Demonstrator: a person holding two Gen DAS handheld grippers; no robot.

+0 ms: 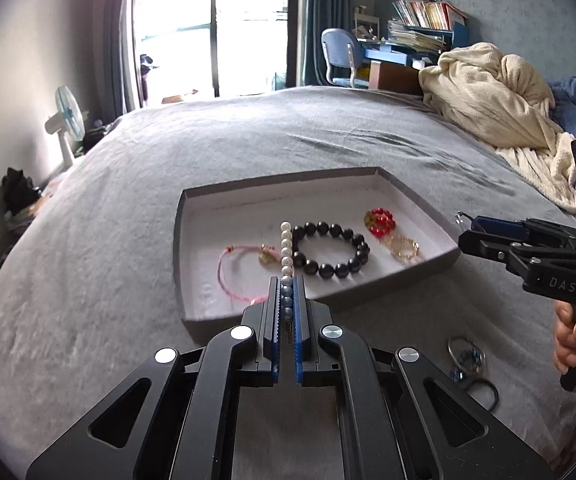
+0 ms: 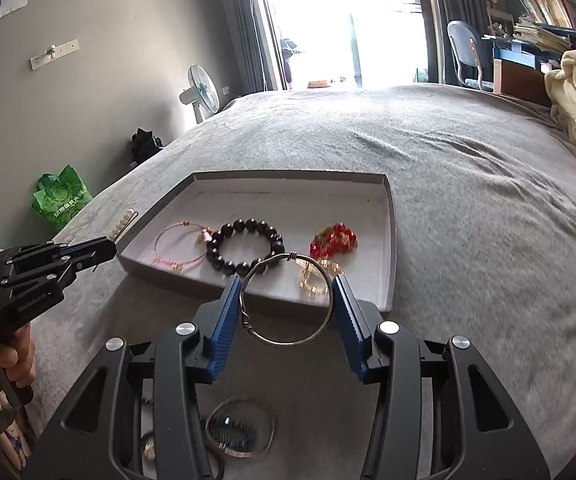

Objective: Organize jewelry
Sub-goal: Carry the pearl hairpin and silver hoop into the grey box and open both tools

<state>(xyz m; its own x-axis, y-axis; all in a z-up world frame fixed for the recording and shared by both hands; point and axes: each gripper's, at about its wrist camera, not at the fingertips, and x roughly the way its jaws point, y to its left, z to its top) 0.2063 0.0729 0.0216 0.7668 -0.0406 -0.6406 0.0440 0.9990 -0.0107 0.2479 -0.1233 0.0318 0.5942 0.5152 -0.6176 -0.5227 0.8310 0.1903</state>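
L gripper (image 1: 287, 288): jaws nearly closed, clamping a pearl hairpin (image 1: 286, 248) that sticks out over the tray (image 1: 192, 200). R gripper (image 2: 288, 300): jaws part-open, pads pressing both sides of a wire bangle (image 2: 288, 300), held just before the tray's near wall. Tray on grey bedspread (image 2: 468, 200) holds pink cord bracelet (image 1: 232, 276), black bead bracelet (image 1: 330, 250), red bead bracelet (image 1: 380, 220), gold piece (image 1: 404, 248). More rings (image 2: 240, 428) lie on bedspread nearer the person.

Four bracelets (image 2: 244, 250) in one tray (image 2: 388, 240); two hand-held grippers (image 2: 286, 300).
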